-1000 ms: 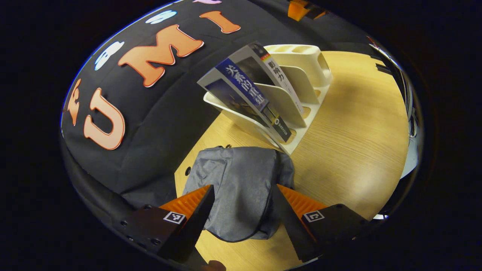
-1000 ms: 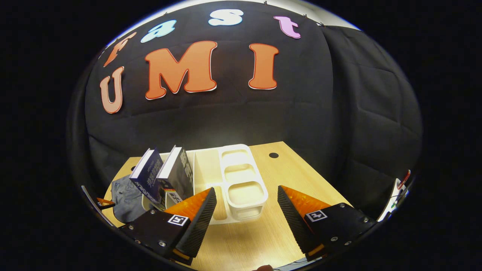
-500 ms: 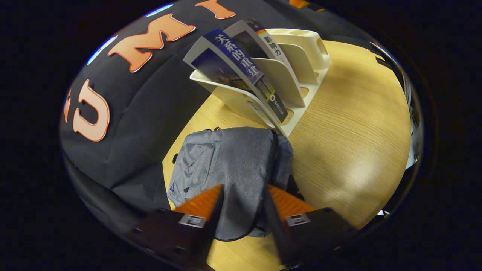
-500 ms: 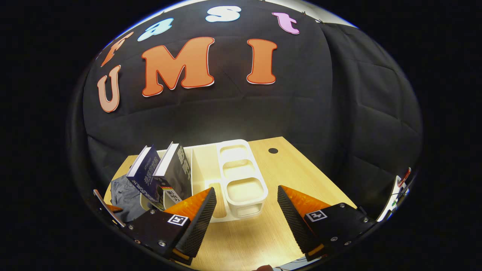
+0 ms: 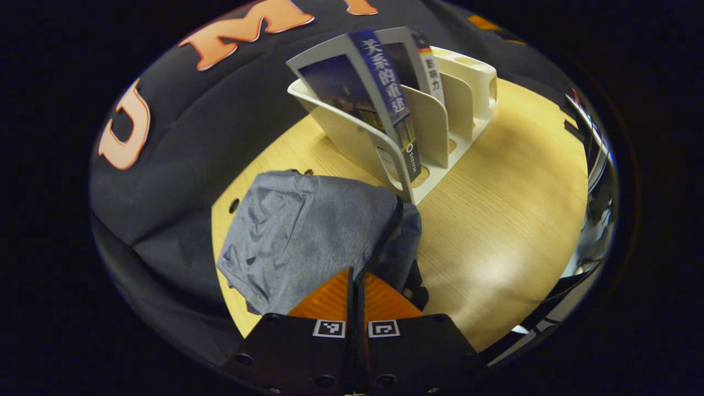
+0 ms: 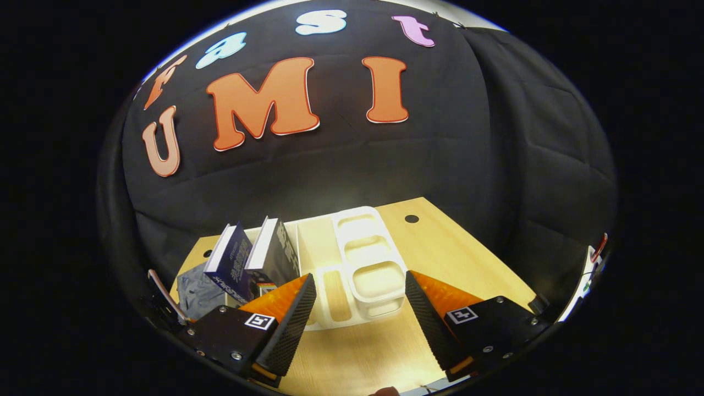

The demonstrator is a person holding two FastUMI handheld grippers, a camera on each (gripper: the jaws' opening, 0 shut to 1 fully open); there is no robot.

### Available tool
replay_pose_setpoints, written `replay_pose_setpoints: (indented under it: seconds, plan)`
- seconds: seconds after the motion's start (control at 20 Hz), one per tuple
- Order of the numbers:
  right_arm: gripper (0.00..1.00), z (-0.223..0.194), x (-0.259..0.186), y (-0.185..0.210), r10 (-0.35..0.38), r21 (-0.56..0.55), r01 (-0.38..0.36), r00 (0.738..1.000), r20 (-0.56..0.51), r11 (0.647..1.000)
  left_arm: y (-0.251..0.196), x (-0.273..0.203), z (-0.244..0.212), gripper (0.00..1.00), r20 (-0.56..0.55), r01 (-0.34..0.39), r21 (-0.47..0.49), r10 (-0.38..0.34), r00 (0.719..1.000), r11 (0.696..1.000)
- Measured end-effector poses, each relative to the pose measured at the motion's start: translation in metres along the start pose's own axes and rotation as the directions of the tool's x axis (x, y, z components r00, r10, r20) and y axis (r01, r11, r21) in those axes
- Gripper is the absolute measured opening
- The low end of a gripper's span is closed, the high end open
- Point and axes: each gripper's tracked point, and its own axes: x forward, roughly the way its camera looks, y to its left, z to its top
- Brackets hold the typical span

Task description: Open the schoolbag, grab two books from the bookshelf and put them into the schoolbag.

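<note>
Left gripper (image 5: pixel 356 275) sits with its fingers pressed together at the near edge of the schoolbag (image 5: pixel 308 231), right where the dark zipper line (image 5: pixel 388 231) runs down to it. Whether a zipper pull is pinched between the fingers cannot be told; the contact is hidden by the fingers themselves. Right gripper (image 6: pixel 360 300) is wide open, holds nothing, and hovers over the table (image 6: pixel 385 352) in front of the bookshelf (image 6: pixel 357 258).

The step in hand is judged to be opening the schoolbag. To do it well:
- Draw along the zipper line, not across it, so the slider runs instead of dragging the fabric.
- Expect the limp bag to slide or bunch; pull steadily.

Schoolbag: grey, soft, creased cloth, lying flat and apparently closed on the wooden table, just beside the white bookshelf. Two books (image 5: pixel 379 93) stand tilted in the shelf's slots nearest the bag, spines facing outward.
</note>
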Motion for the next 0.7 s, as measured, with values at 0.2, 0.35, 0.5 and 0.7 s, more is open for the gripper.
replay_pose_setpoints:
  seconds: [0.2,0.35,0.5,0.7]
  plan:
    - [0.97,0.002,-0.005,0.013,0.015,0.026,-0.015,1.000,-0.011,1.000,0.028,-0.021,0.019,0.01,0.006,0.099,-0.051,-0.099,0.995,0.994]
    - [0.97,0.004,-0.012,0.019,0.010,0.016,-0.010,1.000,-0.004,1.000,0.057,-0.042,0.037,0.01,0.005,0.131,0.004,-0.131,0.991,0.991]
    - [0.97,0.002,-0.022,0.026,0.009,0.031,-0.009,1.000,-0.009,0.999,0.085,-0.055,0.052,0.01,0.002,0.125,0.090,-0.126,0.992,0.988]
    - [0.97,-0.009,-0.041,0.032,-0.036,0.043,0.035,0.999,0.004,0.998,0.127,-0.065,0.070,0.01,0.012,0.069,0.208,-0.073,0.997,0.976]
